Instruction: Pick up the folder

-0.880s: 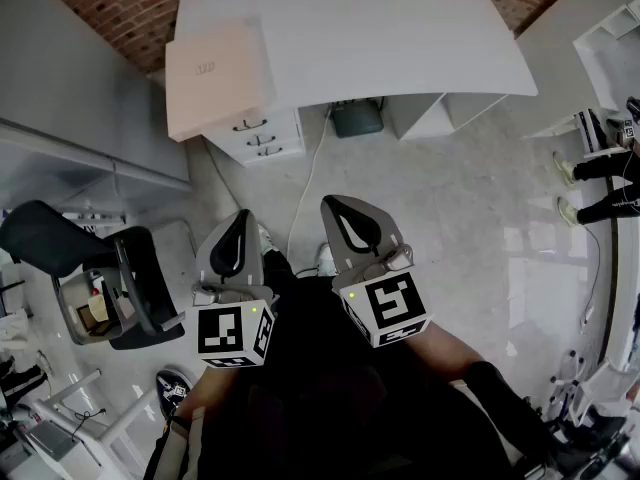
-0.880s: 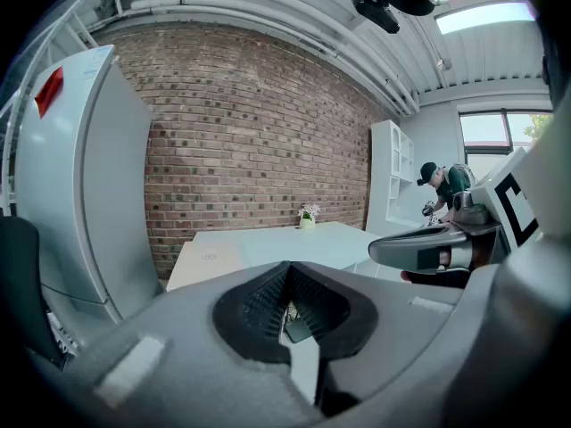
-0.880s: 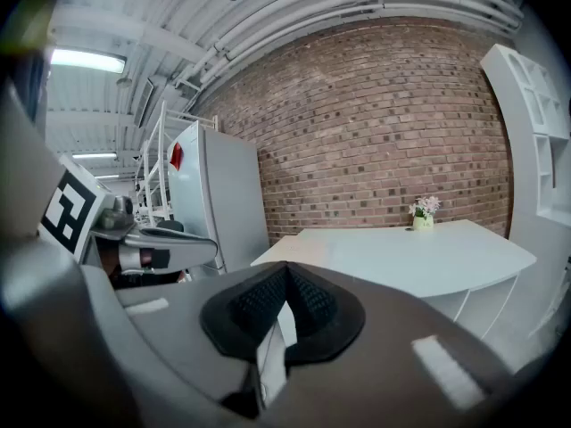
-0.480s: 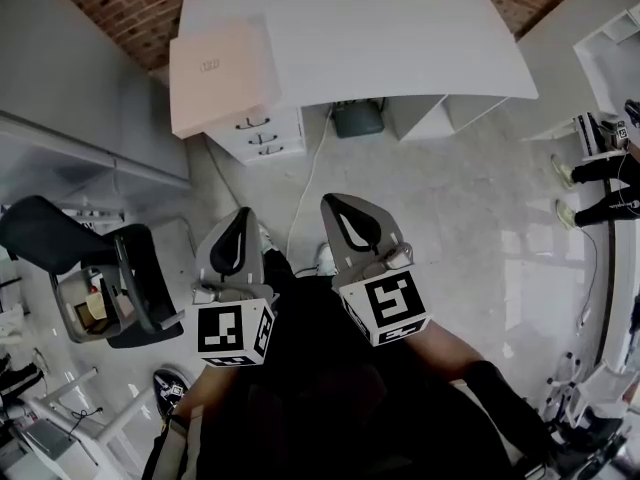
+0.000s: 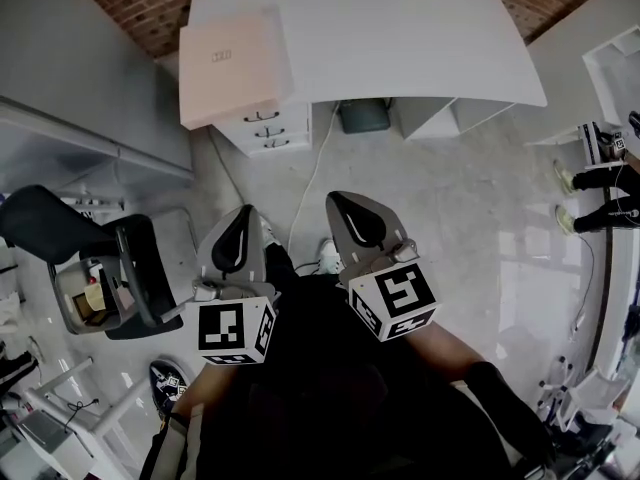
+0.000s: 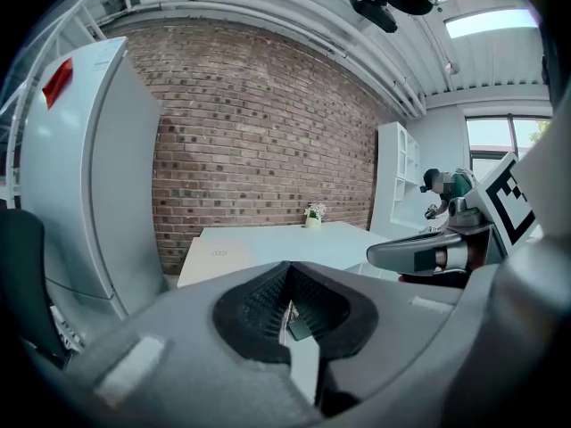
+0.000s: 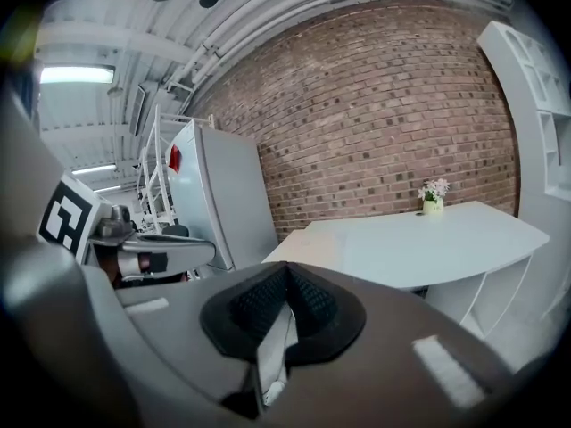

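Folder [image 5: 230,68] was seen lying flat on the near left corner of the white tabletop [image 5: 400,38], above the drawer unit [image 5: 262,128] and well apart from both grippers. It lay almost straight ahead of the left gripper [image 5: 238,230] and off to the left of the right gripper [image 5: 350,213], so the left was judged nearer. Both pairs of jaws were pressed together on nothing. No long axis could be told.
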A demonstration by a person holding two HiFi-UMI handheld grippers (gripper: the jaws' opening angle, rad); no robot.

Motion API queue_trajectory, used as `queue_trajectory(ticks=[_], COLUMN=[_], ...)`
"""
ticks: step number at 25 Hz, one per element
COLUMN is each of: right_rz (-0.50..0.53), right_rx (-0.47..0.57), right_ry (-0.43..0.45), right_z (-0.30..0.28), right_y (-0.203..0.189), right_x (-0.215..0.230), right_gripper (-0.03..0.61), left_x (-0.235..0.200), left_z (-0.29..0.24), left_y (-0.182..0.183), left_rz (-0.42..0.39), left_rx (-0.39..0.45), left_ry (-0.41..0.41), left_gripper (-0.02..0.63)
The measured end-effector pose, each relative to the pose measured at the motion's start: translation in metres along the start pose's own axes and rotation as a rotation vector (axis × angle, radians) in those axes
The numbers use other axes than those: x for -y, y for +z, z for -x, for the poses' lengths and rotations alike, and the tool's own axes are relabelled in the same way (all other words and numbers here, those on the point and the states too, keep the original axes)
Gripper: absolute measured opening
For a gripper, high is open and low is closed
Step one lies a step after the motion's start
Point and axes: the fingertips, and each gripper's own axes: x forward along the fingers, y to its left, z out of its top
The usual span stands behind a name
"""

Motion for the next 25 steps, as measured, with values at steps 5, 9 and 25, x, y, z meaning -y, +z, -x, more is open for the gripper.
queue_trajectory(ticks=[5,9,25], right_rz=[-0.017,-0.031,-0.028], right_rx=[-0.027,-0.054,-0.078], right_ry=[-0.011,-0.024,-0.128], right_z=[-0.022,-0.045,-0.153], right_y=[-0.002,-0.001,0.038], right_x=[-0.005,-0.009,-0.027], right_gripper=[0.002,0.002,0.002], left_x=[-0.023,-0.046,-0.167], left_z=[-0.007,-0.017,-0.059], left_y=[-0.002,0.001,0.031], left_rz=[0.018,0.033,0.08], left_rx=[-0.018,-0.024,0.019], left_ry=[0.0,-0.004,-0.037], left_gripper=[0.003,0.003,0.003])
